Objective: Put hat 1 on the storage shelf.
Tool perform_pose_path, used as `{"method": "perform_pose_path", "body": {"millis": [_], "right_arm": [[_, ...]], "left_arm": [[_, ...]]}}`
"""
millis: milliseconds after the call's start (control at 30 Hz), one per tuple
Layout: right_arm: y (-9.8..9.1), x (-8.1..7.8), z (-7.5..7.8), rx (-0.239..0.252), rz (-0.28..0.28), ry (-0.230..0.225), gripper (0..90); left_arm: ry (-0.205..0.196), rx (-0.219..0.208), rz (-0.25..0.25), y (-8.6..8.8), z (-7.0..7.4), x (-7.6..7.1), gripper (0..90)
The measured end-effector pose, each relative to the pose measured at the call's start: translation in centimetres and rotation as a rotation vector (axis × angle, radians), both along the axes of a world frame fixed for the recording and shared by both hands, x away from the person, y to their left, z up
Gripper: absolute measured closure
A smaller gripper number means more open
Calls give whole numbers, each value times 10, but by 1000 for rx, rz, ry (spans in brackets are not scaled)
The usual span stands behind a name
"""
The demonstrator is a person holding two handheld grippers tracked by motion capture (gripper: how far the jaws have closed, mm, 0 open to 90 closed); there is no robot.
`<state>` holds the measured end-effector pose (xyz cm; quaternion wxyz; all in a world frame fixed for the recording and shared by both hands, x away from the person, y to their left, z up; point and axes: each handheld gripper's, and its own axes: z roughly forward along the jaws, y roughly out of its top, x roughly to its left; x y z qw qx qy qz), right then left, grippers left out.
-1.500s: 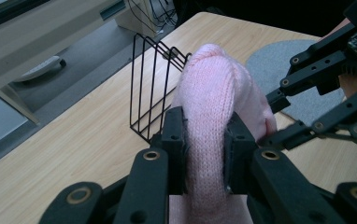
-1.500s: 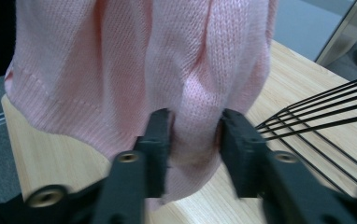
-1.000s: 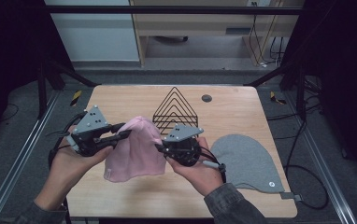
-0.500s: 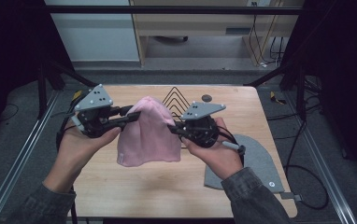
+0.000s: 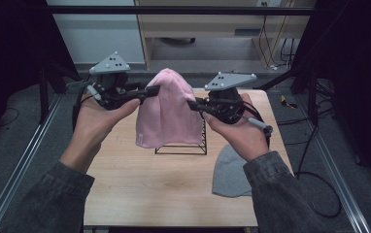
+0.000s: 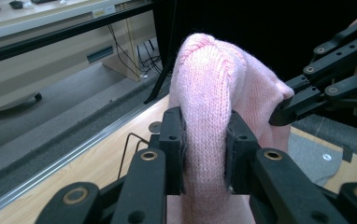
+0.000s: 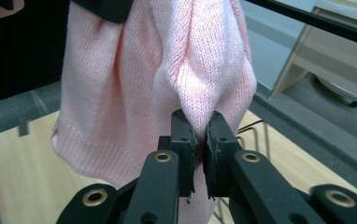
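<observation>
A pink knitted hat [image 5: 166, 109] hangs in the air between both grippers, above a black wire stand [image 5: 181, 145] on the wooden table [image 5: 149, 194]. My left gripper [image 5: 152, 91] is shut on the hat's left side. In the left gripper view its pads [image 6: 174, 144] squeeze a thick fold of the pink hat [image 6: 209, 84]. My right gripper [image 5: 192, 104] is shut on the hat's right side. In the right gripper view, the right gripper [image 7: 200, 140] pinches a thin fold of the pink hat [image 7: 120, 93]. The hat's brim hangs down, and its crown points up.
A grey hat [image 5: 229, 172] lies flat on the table's right part, below my right forearm. A small dark disc [image 6: 155, 127] lies on the table near the stand. Metal frame rails run along both table sides, and cables trail on the floor at right.
Both hands have risen and moved away from the table's near edge, taking the pink hat off the table. It now hangs over the wire stand.
</observation>
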<state>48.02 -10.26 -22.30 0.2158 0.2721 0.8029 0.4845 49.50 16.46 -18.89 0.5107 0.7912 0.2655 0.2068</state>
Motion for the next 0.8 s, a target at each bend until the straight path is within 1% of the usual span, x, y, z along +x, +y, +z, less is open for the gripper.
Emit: {"method": "perform_pose_path", "body": {"millis": [33,67,133,233,267,300,333,400,433,467,500,600,633,700,733,800], "right_arm": [[0,0,0,0,0,0,838],[-1,2,1,-3,-6,-2,839],[-3,14,3,-4,-25,-6,839],[-5,21,3,-1,-37,-9,839],[-8,28,3,2,-53,-9,839],[-9,30,3,1,-60,-9,839],[-11,35,3,6,-69,-12,839],[-14,41,3,5,-86,-12,839],[-14,45,3,5,-93,-15,839],[-15,47,3,8,-100,-14,839],[-16,49,4,8,-102,-20,840],[-18,52,5,19,-109,-21,841],[-18,53,5,18,-110,-21,841],[-19,54,5,12,-114,-21,842],[-21,57,4,10,-111,-27,843],[-22,61,1,14,-119,-28,843]], "left_arm": [[0,0,0,0,0,0,727],[-4,9,6,-2,2,4,727],[-8,3,14,-7,4,14,727],[-9,-5,15,-11,4,21,728],[-6,-4,14,-11,4,25,727],[-7,-8,19,-14,3,33,727],[-7,-8,21,-15,3,37,727],[-6,-9,20,-16,2,43,726],[-6,-9,20,-16,2,43,725],[-9,-12,19,-17,2,48,726],[-9,-12,19,-17,2,48,727],[-2,-22,25,-17,-2,56,729],[-3,-12,26,-16,-2,59,729],[-5,-11,29,-17,-2,61,729],[-16,-12,28,-17,-2,64,729],[-18,-12,27,-18,-2,66,728]]}}
